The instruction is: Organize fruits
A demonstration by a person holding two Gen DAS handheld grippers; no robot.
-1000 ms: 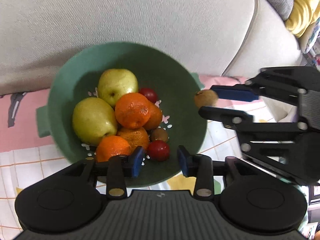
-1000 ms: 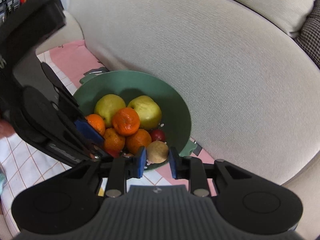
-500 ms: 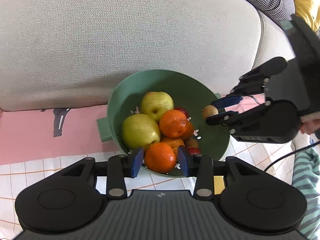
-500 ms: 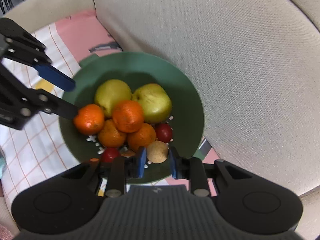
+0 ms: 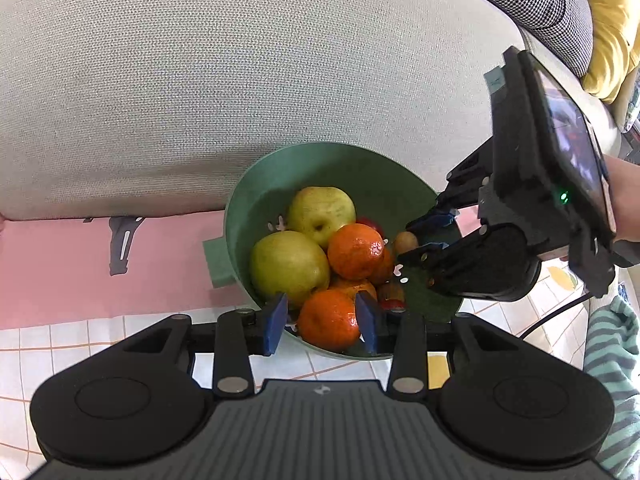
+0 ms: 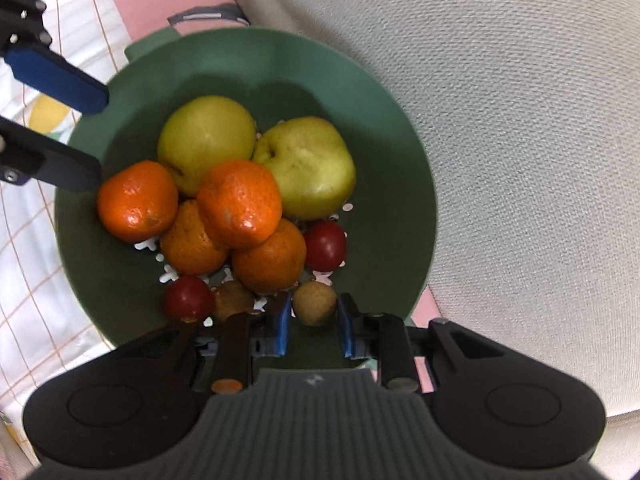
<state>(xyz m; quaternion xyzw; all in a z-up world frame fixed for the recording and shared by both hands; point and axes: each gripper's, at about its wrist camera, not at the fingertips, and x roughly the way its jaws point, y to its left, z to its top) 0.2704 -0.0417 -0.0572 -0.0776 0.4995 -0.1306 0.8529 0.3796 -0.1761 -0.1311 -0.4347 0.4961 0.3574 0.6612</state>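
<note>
Beige woven sofa cushion behind; round dark-green plastic colander bowl w/ side handle sits on a pink & white checked cloth; bowl holds 2 yellow-green apples, 4 oranges, 2 red plums, 1 brown kiwi; right gripper fingers clenched on a small tan-brown round kiwi above the bowl's near wall; left gripper fingers released, empty, framing an orange. Risk: kiwi dropped on heaped fruit may bounce/roll over the rim; grippers close, could collide.
</note>
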